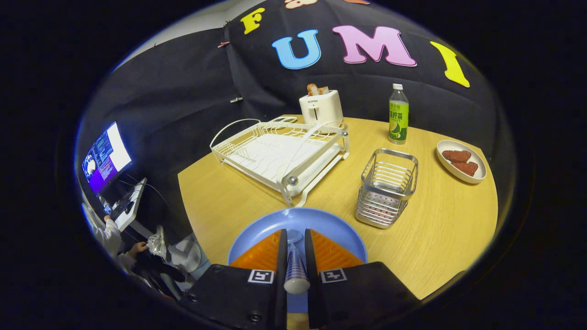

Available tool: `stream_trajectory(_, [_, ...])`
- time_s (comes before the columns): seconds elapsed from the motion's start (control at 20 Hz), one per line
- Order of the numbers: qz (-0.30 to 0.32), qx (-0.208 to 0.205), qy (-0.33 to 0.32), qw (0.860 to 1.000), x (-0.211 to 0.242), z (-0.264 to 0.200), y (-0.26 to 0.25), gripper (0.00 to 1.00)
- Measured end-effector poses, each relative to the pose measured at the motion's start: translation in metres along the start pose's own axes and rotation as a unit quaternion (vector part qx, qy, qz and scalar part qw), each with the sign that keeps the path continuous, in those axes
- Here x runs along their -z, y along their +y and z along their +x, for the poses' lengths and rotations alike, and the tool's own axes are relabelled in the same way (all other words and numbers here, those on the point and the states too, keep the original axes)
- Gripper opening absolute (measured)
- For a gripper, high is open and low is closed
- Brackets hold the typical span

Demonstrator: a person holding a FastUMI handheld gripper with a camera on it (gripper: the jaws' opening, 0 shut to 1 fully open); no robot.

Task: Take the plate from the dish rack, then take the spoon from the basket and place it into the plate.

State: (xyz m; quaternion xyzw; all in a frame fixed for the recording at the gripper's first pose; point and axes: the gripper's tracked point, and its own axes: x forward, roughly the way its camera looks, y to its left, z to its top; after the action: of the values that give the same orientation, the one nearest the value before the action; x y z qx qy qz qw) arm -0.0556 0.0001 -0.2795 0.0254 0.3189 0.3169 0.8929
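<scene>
A blue plate (pixel 298 220) lies flat on the wooden table (pixel 449 238), right under my fingers. My gripper (pixel 294 238) is shut on the spoon (pixel 296 270): its striped handle runs back between the two fingers, and its bowl end pokes out over the plate's middle. The white wire dish rack (pixel 279 153) stands beyond the plate with nothing in it. A metal wire basket (pixel 387 188) stands ahead and to the right of the plate, holding nothing.
A white toaster (pixel 321 107) with bread stands behind the rack. A green bottle (pixel 398 114) is at the back right. A small dish with red pieces (pixel 461 161) sits far right. Off the table's left, a person's hands work by a laptop (pixel 107 160).
</scene>
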Motion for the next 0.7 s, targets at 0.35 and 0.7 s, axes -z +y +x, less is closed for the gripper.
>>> stream_trajectory(0.35, [0.007,0.020,-0.003,1.000,-0.011,-0.005,-0.001,0.31])
stream_trajectory(0.7, [0.008,0.106,-0.088,0.990,-0.091,-0.041,-0.009,0.99])
